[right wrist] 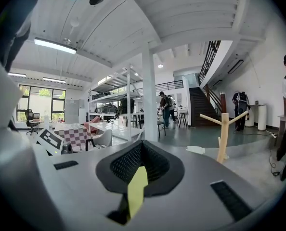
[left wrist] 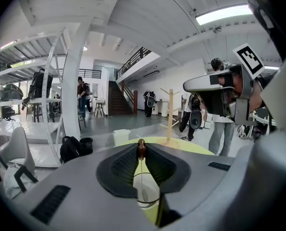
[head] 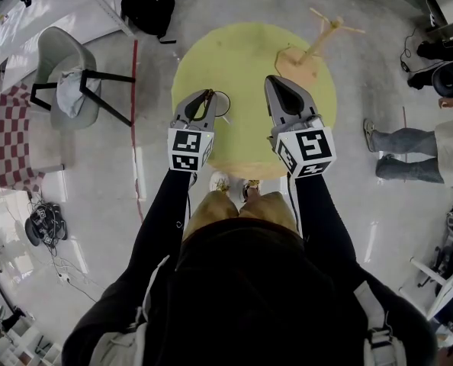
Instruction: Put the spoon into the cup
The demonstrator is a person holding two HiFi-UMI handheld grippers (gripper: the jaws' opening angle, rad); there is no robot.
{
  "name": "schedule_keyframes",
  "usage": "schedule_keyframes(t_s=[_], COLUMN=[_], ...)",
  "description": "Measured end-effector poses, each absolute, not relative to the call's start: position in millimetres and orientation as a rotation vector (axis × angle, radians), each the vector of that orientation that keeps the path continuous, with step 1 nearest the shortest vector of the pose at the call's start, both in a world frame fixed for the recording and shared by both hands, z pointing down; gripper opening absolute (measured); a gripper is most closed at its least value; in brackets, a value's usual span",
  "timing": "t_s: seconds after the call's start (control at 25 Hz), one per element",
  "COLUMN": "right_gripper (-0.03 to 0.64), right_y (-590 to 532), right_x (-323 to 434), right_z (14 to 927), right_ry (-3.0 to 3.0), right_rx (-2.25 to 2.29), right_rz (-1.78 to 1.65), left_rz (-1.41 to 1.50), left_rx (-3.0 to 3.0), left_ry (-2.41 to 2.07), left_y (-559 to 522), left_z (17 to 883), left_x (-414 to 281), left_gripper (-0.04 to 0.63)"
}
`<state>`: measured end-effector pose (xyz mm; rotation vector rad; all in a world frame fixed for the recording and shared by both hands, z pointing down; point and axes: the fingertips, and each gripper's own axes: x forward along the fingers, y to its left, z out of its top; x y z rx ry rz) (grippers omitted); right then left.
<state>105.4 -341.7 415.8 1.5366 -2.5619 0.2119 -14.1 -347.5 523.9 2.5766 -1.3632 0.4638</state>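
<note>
cup (left wrist: 148, 194) mostly hidden behind left tool (head: 205, 96), spoon (left wrist: 141, 149) largely covered

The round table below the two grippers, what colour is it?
The round table is pale yellow-green; head view shows it best.

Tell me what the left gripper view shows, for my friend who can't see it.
The left tool pinches the brown end of a thin spoon between its dark jaws. Below, through the gap, shows the round rim of a cup on a yellow table. Behind stand a wooden rack and a big white hall with people.
</note>
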Motion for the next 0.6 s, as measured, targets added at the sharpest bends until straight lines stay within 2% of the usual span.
schedule_keyframes(t_s=[0.6], right_gripper=[0.026], right_y=[-343.0], right_x=[99.1], right_z=[427.5], right_ry=[-2.554], right_rx=[1.520], right_rz=[0.229], left_rz=[0.711], left_rx=[2.555], left_ry=[-1.277], left_y=[-327.0], left_z=[578.2], left_x=[-17.9], left_gripper=[0.054])
